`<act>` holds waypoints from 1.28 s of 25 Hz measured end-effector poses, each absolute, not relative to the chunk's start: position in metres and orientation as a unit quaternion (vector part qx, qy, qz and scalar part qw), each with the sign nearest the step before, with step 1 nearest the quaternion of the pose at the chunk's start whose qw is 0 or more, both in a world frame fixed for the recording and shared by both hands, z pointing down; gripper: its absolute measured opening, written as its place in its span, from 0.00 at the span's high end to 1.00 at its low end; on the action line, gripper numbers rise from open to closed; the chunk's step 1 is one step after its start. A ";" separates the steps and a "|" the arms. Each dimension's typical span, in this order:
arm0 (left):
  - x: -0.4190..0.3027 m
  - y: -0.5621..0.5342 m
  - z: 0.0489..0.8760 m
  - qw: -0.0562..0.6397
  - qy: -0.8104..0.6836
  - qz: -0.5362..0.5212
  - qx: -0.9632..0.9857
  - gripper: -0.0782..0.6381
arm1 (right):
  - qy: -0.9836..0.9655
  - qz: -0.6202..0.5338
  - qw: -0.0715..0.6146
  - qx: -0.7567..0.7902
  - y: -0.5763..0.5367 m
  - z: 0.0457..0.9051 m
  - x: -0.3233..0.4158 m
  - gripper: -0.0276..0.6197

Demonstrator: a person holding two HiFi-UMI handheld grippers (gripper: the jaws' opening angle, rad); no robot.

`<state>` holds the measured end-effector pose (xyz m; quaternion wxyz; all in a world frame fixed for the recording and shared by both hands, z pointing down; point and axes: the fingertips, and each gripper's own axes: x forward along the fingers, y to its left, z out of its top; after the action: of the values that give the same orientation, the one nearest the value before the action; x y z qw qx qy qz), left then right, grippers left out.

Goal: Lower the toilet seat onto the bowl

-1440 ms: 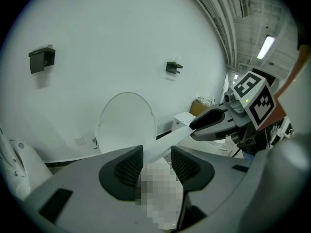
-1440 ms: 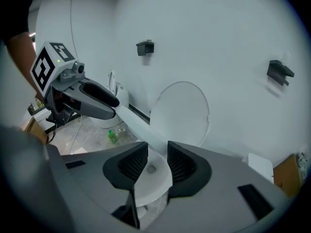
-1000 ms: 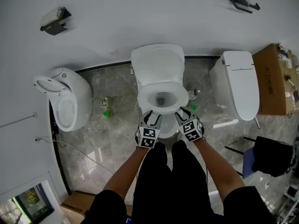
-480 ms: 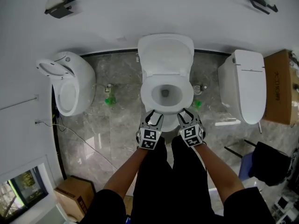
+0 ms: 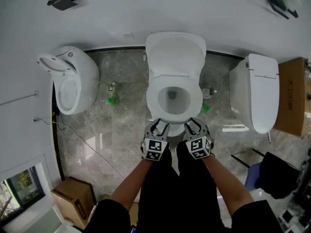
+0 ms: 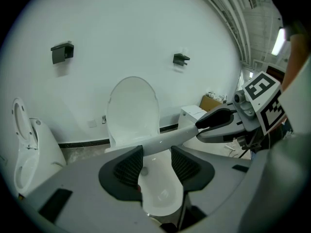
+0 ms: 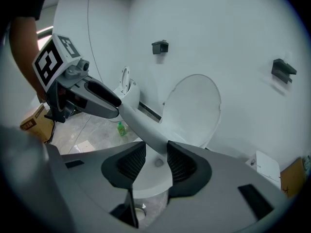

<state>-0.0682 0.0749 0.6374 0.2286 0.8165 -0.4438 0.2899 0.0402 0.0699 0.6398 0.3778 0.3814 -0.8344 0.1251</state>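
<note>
Status: left claw [image 5: 158,125] and right claw [image 5: 193,123] sit side by side at the front edge of the bowl [image 5: 176,128], both angled down. Both are spread with nothing between the pads, only the bowl beyond. The right claw's jaws have just been opening. Can't tell whether either tip touches the porcelain.

Seat [image 5: 153,96]: I read the wide flat ring lying on the bowl as the seat, already down. The solid oval panel standing against the wall [image 5: 121,13] behind it looks like the lid [image 5: 175,57]. Not fully sure, since ring and bare rim look alike from above.

So the step in hand is likely release and clear:
- Keep both claws spread and back off toward the person, lifting slightly so a tip doesn't hook the front lip and flip the ring up.
- Move both together. They're close, and the fingers cross in each other's view.
- Check the ring sits flush and centred all round before calling it done.

If the ring is only the rim, go for the upright panel's top edge, pinch lightly and guide it all the way down, not letting it drop.
</note>
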 end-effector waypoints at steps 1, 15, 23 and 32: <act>-0.068 0.077 0.639 0.230 -0.442 0.290 0.817 0.63 | -0.835 0.125 0.380 0.379 0.072 0.641 0.040 0.73; -0.067 0.102 0.662 0.238 -0.420 0.299 0.823 0.63 | -0.850 0.131 0.384 0.336 0.098 0.659 0.042 0.72; -0.068 0.108 0.669 0.238 -0.410 0.304 0.826 0.63 | -0.848 0.153 0.383 0.332 0.105 0.665 0.039 0.72; -0.067 0.119 0.679 0.241 -0.396 0.312 0.829 0.63 | -0.844 0.155 0.403 0.319 0.114 0.676 0.040 0.72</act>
<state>-0.0674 0.1187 0.6791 0.2414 0.8291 -0.3961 0.3122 0.0399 0.1144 0.6755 0.4027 0.3195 -0.8437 0.1548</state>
